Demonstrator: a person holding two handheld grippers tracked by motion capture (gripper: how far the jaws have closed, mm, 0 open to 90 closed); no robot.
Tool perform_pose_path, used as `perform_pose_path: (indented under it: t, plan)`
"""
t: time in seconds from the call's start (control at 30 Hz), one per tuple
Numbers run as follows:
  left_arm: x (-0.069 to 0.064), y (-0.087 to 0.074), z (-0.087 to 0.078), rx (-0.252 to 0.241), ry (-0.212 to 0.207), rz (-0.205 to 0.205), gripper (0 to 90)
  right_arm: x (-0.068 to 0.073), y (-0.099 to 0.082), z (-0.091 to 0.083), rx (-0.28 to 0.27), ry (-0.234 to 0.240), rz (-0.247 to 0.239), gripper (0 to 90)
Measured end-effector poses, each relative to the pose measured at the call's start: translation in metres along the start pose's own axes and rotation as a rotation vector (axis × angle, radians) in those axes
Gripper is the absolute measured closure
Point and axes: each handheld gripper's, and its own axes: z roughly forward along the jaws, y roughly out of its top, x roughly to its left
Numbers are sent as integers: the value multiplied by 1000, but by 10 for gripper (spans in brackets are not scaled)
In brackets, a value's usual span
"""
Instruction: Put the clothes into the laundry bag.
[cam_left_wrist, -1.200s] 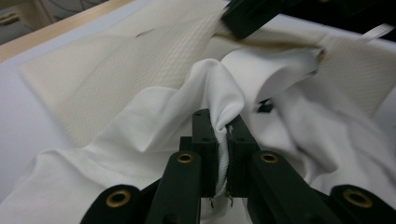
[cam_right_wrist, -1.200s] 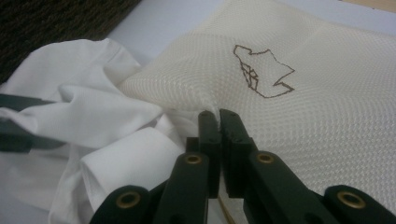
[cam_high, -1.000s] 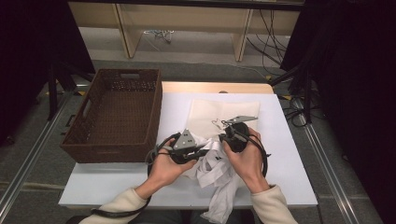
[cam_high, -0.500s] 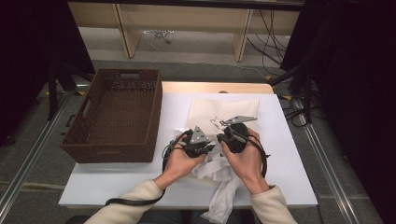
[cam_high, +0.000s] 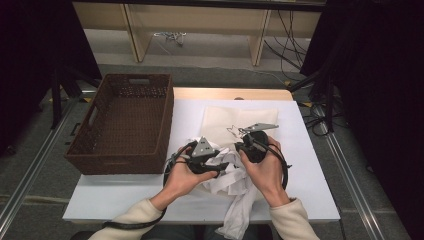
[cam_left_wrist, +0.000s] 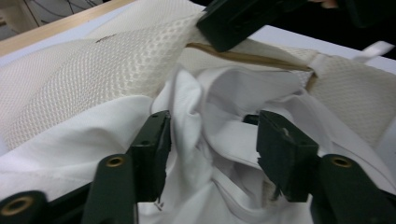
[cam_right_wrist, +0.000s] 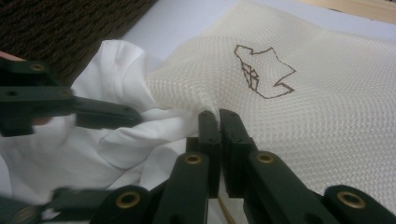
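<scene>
High view: white garment (cam_high: 227, 172) entering mesh bag (cam_high: 240, 120)

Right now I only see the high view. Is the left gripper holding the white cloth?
Observer: No. Its own view shows that the left gripper has just been opening its jaws. The white cloth lies loose between them.
Operator: What about the other one?
Observer: The right gripper is shut on the edge of the mesh bag.
Operator: What does that edge look like up close?
Observer: A tan strip runs along it, where the edge is lifted above the cloth.
</scene>
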Motion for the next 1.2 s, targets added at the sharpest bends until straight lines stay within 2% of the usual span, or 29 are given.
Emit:
perform_pose_path:
  t: [0.03, 0.07, 0.1, 0.17, 0.23, 0.3, 0.33, 0.4, 0.47, 0.53, 0.57, 0.6, 0.63, 0.67, 0.7, 0.73, 0.77, 0.8, 0.83, 0.87, 0.9, 0.93, 0.97, 1.03, 1.07, 1.1, 1.13, 1.17, 1.2]
  plan:
    - [-5, -1, -7, 5, -26, -25, 393, -1, 0, -1, 2, -1, 3, 893]
    - [-5, -1, -7, 5, -26, -25, 377, -1, 0, 0, -3, -3, 2, 893]
    - [-9, -2, -12, 7, -38, -18, 364, -3, 0, 0, -6, -1, -23, 893]
    - [-11, -3, -13, 21, -44, -6, 330, -3, 0, -2, 3, -2, -1, 893]
    - [-14, -7, -12, 34, -43, 25, 319, -4, 0, -1, 0, -4, -7, 893]
    - [-18, -13, -5, 60, -35, 27, 312, -2, 0, -1, 5, -5, 12, 893]
    - [-18, -16, 0, 72, -20, 46, 300, -4, 0, 0, 0, -4, -21, 893]
    - [-16, -18, 6, 92, 6, 100, 296, -3, 0, -1, 3, -7, -12, 893]
    - [-16, -18, 11, 95, 15, 113, 295, -2, 0, 0, 1, -8, 2, 893]
    - [-17, -16, 13, 96, 17, 115, 356, -3, 0, 0, 10, -4, -10, 893]
    - [-17, -14, 15, 111, 38, 141, 383, -2, 0, -1, 14, -6, 14, 893]
    - [-17, -14, 15, 111, 38, 141, 405, -2, 0, -1, 14, -6, 14, 893]
    - [-17, -14, 16, 110, 72, 165, 405, -1, 0, -1, 16, -6, 15, 893]
    - [-20, -16, 18, 129, 19, 140, 428, -2, 0, 0, 14, 0, 11, 892]
    - [-22, -17, 20, 129, 17, 145, 439, -4, 0, 0, 7, -11, -22, 893]
    - [-21, -18, 19, 134, 11, 154, 441, 0, 0, 0, 15, -10, 17, 893]
    - [-21, -18, 17, 135, 6, 163, 431, 0, 0, 1, 16, -7, 17, 892]
    - [-21, -18, 17, 135, 6, 163, 406, 0, 0, 1, 16, -7, 17, 892]
    - [-20, -18, 14, 146, -44, 132, 360, -2, 0, 0, 21, -5, 10, 893]
    - [-19, -18, 13, 144, -68, 117, 321, -3, 0, 0, 16, -9, -1, 893]
    - [-19, -18, 13, 144, -68, 117, 287, -3, 0, 0, 16, -9, -1, 893]
    - [-19, -18, 13, 135, -83, 87, 287, -1, 0, 0, 20, -5, 14, 893]
    - [-20, -20, 13, 132, -109, 83, 250, 0, 0, 0, 17, -9, 23, 893]
    - [-20, -21, 14, 138, -108, 91, 220, 0, 0, 1, 18, -7, 21, 893]
    - [-23, -23, 18, 149, -104, 109, 213, -2, 0, 2, 18, 3, -12, 893]
    - [-23, -23, 18, 149, -104, 109, 209, -1, 0, 1, 17, -2, 10, 892]
    - [-25, -25, 22, 173, -79, 151, 210, -1, 0, 2, 17, -4, 2, 892]
    - [-26, -25, 25, 189, -66, 172, 212, -1, 0, 2, 16, -3, 0, 893]
    - [-26, -25, 25, 189, -66, 172, 227, 1, 0, 2, 24, -3, 6, 892]
